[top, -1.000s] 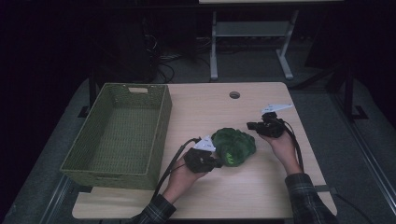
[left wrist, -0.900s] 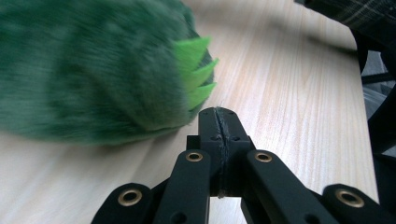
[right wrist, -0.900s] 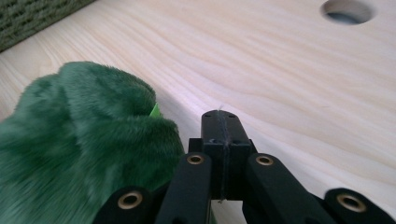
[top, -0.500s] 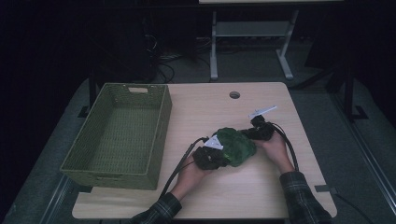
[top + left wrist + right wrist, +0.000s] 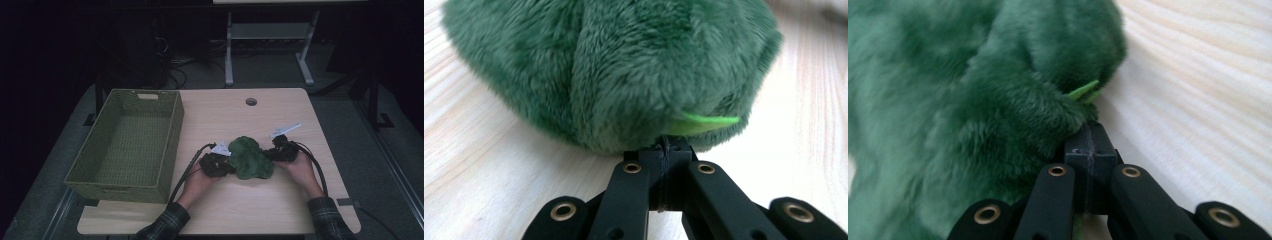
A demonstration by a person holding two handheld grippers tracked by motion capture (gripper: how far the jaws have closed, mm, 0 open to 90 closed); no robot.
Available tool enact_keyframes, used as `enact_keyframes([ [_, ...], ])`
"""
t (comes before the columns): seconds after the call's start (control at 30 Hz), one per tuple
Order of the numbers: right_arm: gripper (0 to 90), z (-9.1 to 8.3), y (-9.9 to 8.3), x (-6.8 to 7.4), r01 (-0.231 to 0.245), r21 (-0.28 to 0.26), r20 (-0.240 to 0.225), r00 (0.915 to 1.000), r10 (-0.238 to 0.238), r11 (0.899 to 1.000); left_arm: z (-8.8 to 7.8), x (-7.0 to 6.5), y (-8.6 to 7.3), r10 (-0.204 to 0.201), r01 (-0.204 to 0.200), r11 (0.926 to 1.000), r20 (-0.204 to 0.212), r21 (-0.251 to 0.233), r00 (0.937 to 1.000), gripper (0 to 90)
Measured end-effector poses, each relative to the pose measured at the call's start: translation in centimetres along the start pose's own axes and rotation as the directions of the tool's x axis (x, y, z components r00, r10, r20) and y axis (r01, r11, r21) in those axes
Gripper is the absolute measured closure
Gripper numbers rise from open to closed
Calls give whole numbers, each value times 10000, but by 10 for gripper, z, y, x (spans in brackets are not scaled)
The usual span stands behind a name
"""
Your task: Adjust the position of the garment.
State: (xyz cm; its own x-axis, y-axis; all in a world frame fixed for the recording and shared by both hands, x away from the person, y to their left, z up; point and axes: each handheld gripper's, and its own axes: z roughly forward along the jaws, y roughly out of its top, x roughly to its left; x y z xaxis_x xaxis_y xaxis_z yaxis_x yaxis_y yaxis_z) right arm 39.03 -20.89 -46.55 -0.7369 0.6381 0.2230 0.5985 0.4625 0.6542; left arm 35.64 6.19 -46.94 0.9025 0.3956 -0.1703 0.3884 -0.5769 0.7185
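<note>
Left claw and right claw, both closed with nothing between them, press the green plush toy from opposite sides

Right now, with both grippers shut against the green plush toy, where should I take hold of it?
Judging from its pose, grip the green plush toy low at its two opposite ends, left gripper from its left, right gripper from its right. It lies as a soft, rounded mound on the table, so the fur at each flank should pinch easily.

Dark green furry plush; olive woven basket; pale wood-grain table; black tongs; plaid sleeves.
</note>
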Motion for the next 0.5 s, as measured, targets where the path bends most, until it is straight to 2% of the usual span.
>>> enact_keyframes([
  [0.13,900,-3,-6,11,216,290,-214,9996,-209,9993,-4,3,-3,65,-64,9999,-5,129,10000,896],
  [0.17,900,-5,-8,15,311,306,-227,9993,-304,9990,-5,3,-4,-23,23,10000,-7,40,10000,895],
  [0.2,900,-6,-11,18,457,303,-317,9985,-447,9985,-6,4,-5,115,-115,9998,9,152,9999,895],
  [0.27,900,-8,-14,25,616,486,-416,9974,-596,9969,-7,4,-6,70,-71,9999,24,86,10000,895],
  [0.33,900,-12,-18,31,705,439,-414,9968,-686,9965,-8,5,-8,92,-92,10000,30,33,10000,895],
  [0.4,898,-13,-21,32,770,359,-201,9969,-764,9964,-8,5,-8,117,-117,9999,24,87,9999,894],
  [0.5,871,-20,-23,29,609,69,76,9981,-610,9981,-14,5,-8,203,-202,9998,-91,66,9998,887],
])
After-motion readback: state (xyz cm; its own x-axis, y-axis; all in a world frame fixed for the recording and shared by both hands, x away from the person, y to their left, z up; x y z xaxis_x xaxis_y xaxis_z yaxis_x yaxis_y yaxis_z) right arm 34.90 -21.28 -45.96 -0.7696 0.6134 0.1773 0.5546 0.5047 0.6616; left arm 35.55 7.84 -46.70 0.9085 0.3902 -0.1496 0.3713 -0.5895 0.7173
